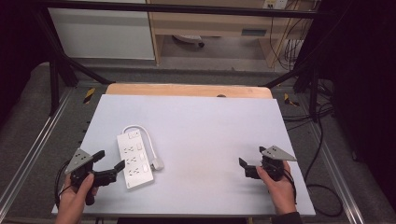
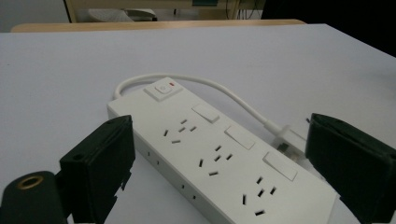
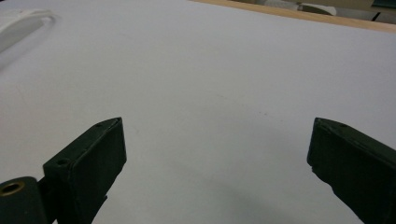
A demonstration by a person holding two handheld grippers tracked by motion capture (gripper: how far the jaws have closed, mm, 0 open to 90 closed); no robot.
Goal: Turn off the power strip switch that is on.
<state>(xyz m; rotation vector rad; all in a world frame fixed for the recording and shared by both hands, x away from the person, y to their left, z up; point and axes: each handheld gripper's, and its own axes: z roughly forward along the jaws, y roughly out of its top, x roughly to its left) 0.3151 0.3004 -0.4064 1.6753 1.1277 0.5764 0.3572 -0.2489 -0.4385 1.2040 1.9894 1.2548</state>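
Left gripper (image 1: 108, 164): jaws wide open, nothing between the pads, tips just beside the near-left edge of the power strip (image 1: 134, 159), not clearly touching. In the left gripper view the strip (image 2: 219, 158) lies past & between the jaws.

Right gripper (image 1: 250, 161): jaws spread wide too, holding nothing, over bare surface (image 1: 205, 126), well apart from the strip.

Strip lies flat, sockets up, on the surface's left-near part. Long axis runs near-to-far, slightly tilted; switch end far. Cord (image 1: 148, 140) loops from the far end down the right side to the plug (image 1: 158, 163).

The high view looks down over the whole tabletop (image 1: 196, 121); both gripper views skim it low, sharing the power strip (image 2: 219, 158).
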